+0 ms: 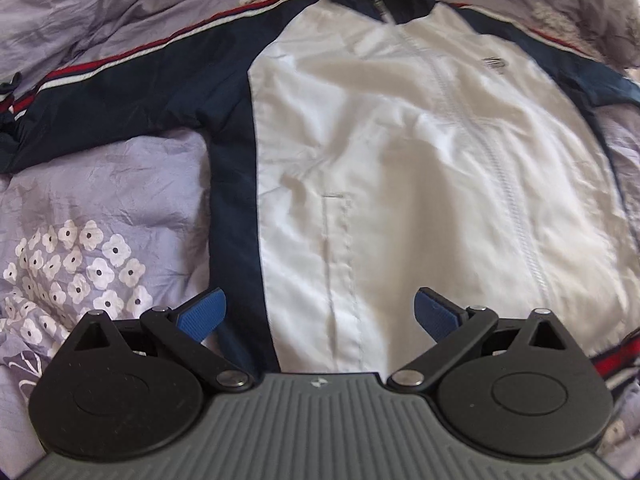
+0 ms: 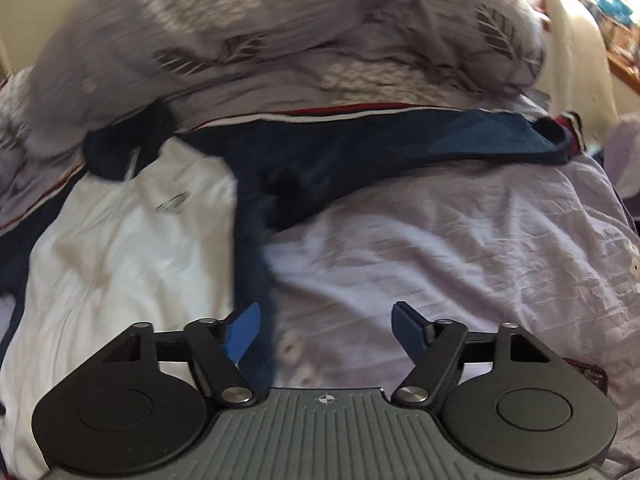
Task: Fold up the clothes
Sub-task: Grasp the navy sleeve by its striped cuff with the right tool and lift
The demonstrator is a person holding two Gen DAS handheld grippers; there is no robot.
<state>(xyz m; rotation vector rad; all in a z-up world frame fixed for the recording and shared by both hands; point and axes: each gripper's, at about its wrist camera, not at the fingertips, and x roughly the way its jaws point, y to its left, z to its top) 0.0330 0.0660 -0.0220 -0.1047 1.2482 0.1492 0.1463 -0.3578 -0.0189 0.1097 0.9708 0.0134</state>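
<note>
A white zip-up jacket (image 1: 400, 140) with navy side panels and red-and-white striped trim lies face up and spread out on a lilac bedspread (image 1: 100, 184). Its navy sleeve (image 1: 120, 96) stretches out to the left. My left gripper (image 1: 320, 296) hovers open over the lower left front of the jacket, with nothing between its blue pads. In the right wrist view the jacket (image 2: 120, 240) fills the left side and its other sleeve (image 2: 360, 148) reaches right, cuff turned up. My right gripper (image 2: 327, 308) is open over the navy side seam and the sheet, holding nothing.
A heaped grey-lilac duvet (image 2: 280, 40) with a leaf print rises just behind the jacket's collar. White flower print (image 1: 80, 264) marks the bedspread at the left. Wrinkled bare sheet (image 2: 460, 240) lies right of the jacket. Cluttered furniture (image 2: 616, 32) stands at the far right.
</note>
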